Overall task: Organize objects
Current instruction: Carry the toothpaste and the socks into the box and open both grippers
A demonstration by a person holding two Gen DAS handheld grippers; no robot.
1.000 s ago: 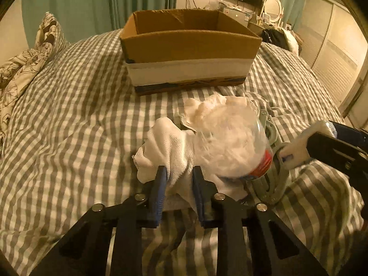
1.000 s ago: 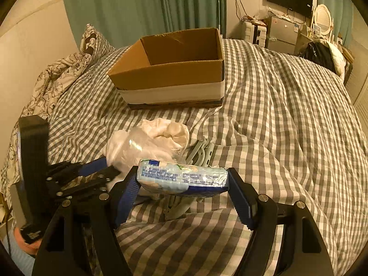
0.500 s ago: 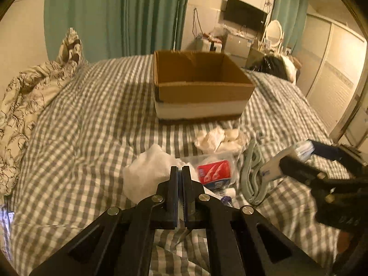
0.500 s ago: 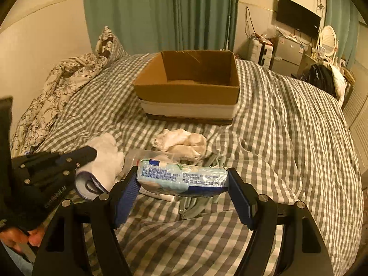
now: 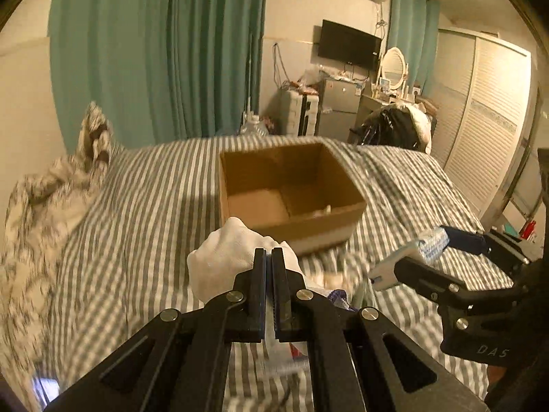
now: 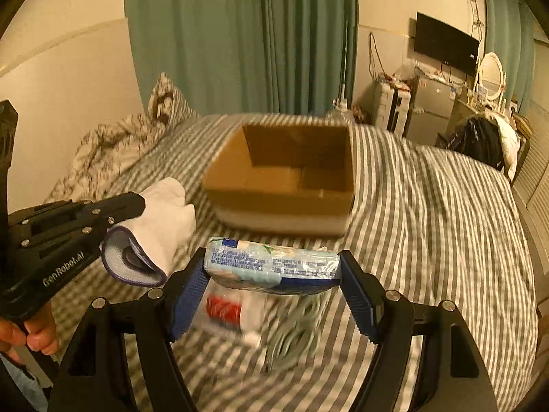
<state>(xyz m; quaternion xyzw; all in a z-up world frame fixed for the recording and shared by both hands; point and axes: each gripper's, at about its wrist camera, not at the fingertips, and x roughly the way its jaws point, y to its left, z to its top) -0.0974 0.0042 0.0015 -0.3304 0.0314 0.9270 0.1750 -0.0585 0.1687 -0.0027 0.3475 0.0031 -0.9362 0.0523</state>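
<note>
Left tool pinches white cloth; right tool clamps tissue pack, whose label only its view shows

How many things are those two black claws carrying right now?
2. The left gripper has its jaws pinched on a white cloth; the right gripper clamps a wet-wipes pack between its jaws. More items lie blurred on the bed below.

Bedspread: I see its check smeared into stripes by blur.
Red-labelled item: blurred under the packet; I can't identify it.
Pale green thing: blurred, shape unclear to me.
Box contents: small pale scrap inside, too small to tell.
Left gripper: its fingers hide part of the white cloth.
</note>
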